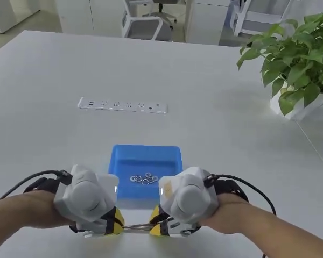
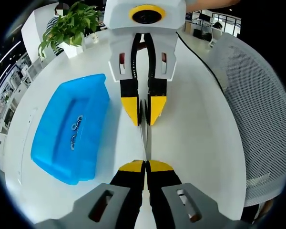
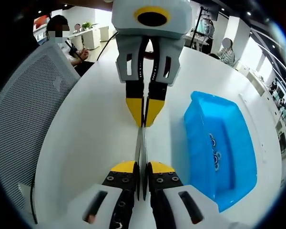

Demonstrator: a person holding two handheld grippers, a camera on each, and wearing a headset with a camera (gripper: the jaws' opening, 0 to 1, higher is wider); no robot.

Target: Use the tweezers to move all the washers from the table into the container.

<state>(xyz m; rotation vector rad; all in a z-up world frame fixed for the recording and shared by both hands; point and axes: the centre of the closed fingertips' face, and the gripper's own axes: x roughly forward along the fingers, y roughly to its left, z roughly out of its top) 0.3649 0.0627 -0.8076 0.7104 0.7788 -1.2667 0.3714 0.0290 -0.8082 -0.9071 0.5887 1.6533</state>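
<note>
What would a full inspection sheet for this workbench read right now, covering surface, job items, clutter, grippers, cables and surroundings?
Surface: white table; no loose washers seen on it.
Job's things: blue rectangular plastic container holds a cluster of small metal washers; thin metal tweezers span between the two grippers.
Clutter: white power strip beyond the container; green leafy potted plant at the far right.
Grippers: left gripper and right gripper face each other tip to tip, each shut on an end of the tweezers.
Cables: a black cable trails back from each gripper.
Surroundings: grey mesh office chair beside the table; white office chairs past the far edge.
</note>
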